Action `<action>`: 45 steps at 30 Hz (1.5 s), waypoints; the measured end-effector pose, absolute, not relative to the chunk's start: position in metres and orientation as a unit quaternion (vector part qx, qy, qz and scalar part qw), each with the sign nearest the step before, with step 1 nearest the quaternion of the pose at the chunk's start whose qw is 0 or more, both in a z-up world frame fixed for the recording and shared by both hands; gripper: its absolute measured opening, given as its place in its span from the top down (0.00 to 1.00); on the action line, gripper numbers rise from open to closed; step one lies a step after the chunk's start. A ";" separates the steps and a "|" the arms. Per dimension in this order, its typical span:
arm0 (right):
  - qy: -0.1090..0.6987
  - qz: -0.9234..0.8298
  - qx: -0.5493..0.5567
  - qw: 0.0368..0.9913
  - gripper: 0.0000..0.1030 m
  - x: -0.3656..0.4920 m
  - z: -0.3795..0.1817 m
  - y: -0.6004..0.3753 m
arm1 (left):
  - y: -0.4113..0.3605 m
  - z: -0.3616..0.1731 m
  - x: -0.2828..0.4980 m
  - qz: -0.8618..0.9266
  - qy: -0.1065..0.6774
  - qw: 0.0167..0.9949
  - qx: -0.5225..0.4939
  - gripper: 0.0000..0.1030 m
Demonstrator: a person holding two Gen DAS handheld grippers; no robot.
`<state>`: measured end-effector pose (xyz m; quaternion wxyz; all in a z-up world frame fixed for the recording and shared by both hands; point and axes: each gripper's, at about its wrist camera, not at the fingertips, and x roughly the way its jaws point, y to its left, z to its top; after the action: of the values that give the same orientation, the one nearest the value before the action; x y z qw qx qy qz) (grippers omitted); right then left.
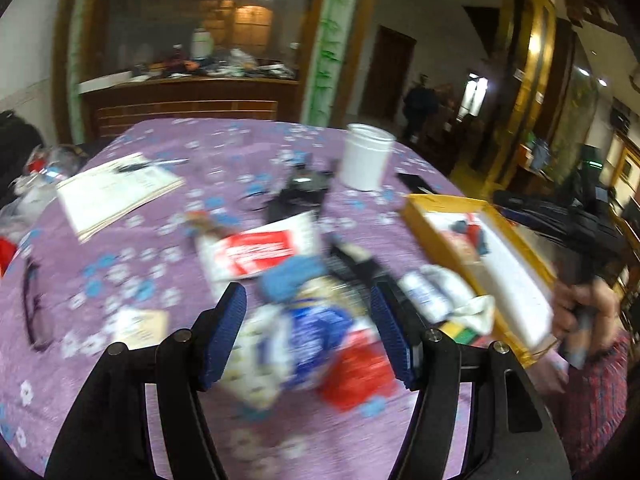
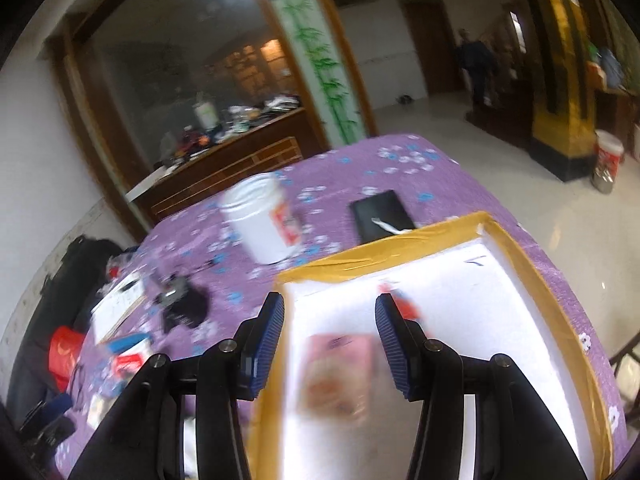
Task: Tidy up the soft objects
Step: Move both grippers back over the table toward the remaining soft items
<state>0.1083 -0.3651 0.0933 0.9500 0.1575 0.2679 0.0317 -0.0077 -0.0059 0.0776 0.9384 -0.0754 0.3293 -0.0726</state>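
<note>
Papers (image 1: 116,192) lie at the far left of the counter (image 1: 160,420), which wears a purple flowered cloth; glasses (image 1: 34,312) rest nearer, by the left edge; a small card (image 1: 138,326) sits just left of the left tongs (image 1: 308,330); those tongs stand open, pads apart and pressing on nothing, above a blurred blue, white and red packet (image 1: 316,344) lying on the cloth; beyond it are a blue cloth (image 1: 290,276) and a red-and-white bag (image 1: 260,250), with a dark tangle (image 1: 300,196) and a white jar (image 1: 366,156) farther back; right of the packet, a white bundle (image 1: 440,292) lies against a yellow-rimmed white box (image 1: 516,276); at the far right a hand (image 1: 580,308) grips the other tool's handle; in the right wrist view, the right tongs (image 2: 330,346) hang open over the box, empty, with a pink packet (image 2: 340,372) on its floor below them and a red item (image 2: 408,306) just behind the right pad; a black case (image 2: 380,216) lies beyond the box.
</note>
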 end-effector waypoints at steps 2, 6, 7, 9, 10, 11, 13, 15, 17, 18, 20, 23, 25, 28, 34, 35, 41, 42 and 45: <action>0.264 0.060 0.151 0.951 0.43 0.090 0.099 -0.344 | 0.011 0.069 -0.008 -0.060 0.326 0.939 -0.096 0.38; 0.265 0.119 0.138 0.947 0.39 0.055 0.098 -0.299 | 0.027 0.058 -0.005 -0.065 0.319 0.937 -0.128 0.38; 0.268 0.131 0.131 0.945 0.39 0.048 0.097 -0.287 | 0.028 0.055 -0.005 -0.066 0.319 0.936 -0.131 0.38; 0.275 0.158 0.114 0.942 0.39 0.034 0.094 -0.263 | 0.031 0.049 -0.001 -0.062 0.329 0.933 -0.132 0.38; 0.280 0.168 0.109 0.939 0.39 0.029 0.091 -0.254 | 0.032 0.046 0.001 -0.068 0.337 0.929 -0.140 0.38; 0.285 0.180 0.102 0.936 0.39 0.023 0.089 -0.245 | 0.037 0.043 0.004 -0.080 0.345 0.921 -0.161 0.38; 0.287 0.194 0.090 0.934 0.40 0.012 0.083 -0.230 | 0.045 0.039 0.007 -0.090 0.352 0.912 -0.189 0.38; 0.294 0.200 0.079 0.931 0.40 0.003 0.075 -0.218 | 0.051 0.037 0.007 -0.086 0.352 0.908 -0.208 0.38; 0.303 0.205 0.074 0.928 0.40 -0.003 0.065 -0.212 | 0.053 0.035 0.007 -0.089 0.355 0.905 -0.217 0.38; 0.309 0.207 0.072 0.926 0.40 -0.005 0.060 -0.210 | 0.051 0.035 0.008 -0.093 0.358 0.903 -0.218 0.38; 0.315 0.211 0.075 0.922 0.39 -0.007 0.052 -0.209 | 0.041 0.038 0.008 -0.102 0.362 0.903 -0.207 0.38; 0.326 0.217 0.076 0.917 0.39 -0.009 0.041 -0.210 | 0.023 0.043 0.011 -0.110 0.368 0.907 -0.172 0.30; 0.331 0.217 0.076 0.915 0.39 -0.009 0.036 -0.210 | 0.012 0.046 0.012 -0.110 0.372 0.909 -0.149 0.22; 0.338 0.224 0.075 0.911 0.39 -0.009 0.030 -0.208 | -0.009 0.043 0.021 -0.097 0.388 0.911 -0.100 0.22; 0.344 0.233 0.063 0.907 0.39 -0.007 0.024 -0.200 | -0.031 0.030 0.040 -0.090 0.412 0.905 -0.053 0.22; 0.344 0.235 0.058 0.907 0.39 -0.007 0.024 -0.198 | -0.032 0.030 0.040 -0.085 0.405 0.909 -0.049 0.22; 0.344 0.240 0.044 0.907 0.39 -0.009 0.021 -0.190 | -0.029 0.030 0.034 -0.073 0.386 0.919 -0.029 0.57; 0.345 0.240 0.044 0.906 0.39 -0.008 0.021 -0.189 | -0.025 0.034 0.030 -0.075 0.378 0.922 -0.037 0.59; 0.348 0.239 0.038 0.906 0.39 -0.006 0.020 -0.186 | -0.012 0.042 0.024 -0.083 0.355 0.929 -0.067 0.62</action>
<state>-0.0060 -0.1863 0.0202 0.9056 0.0383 0.3484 0.2387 0.0239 -0.0121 0.0423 0.9286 -0.0668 0.3555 -0.0832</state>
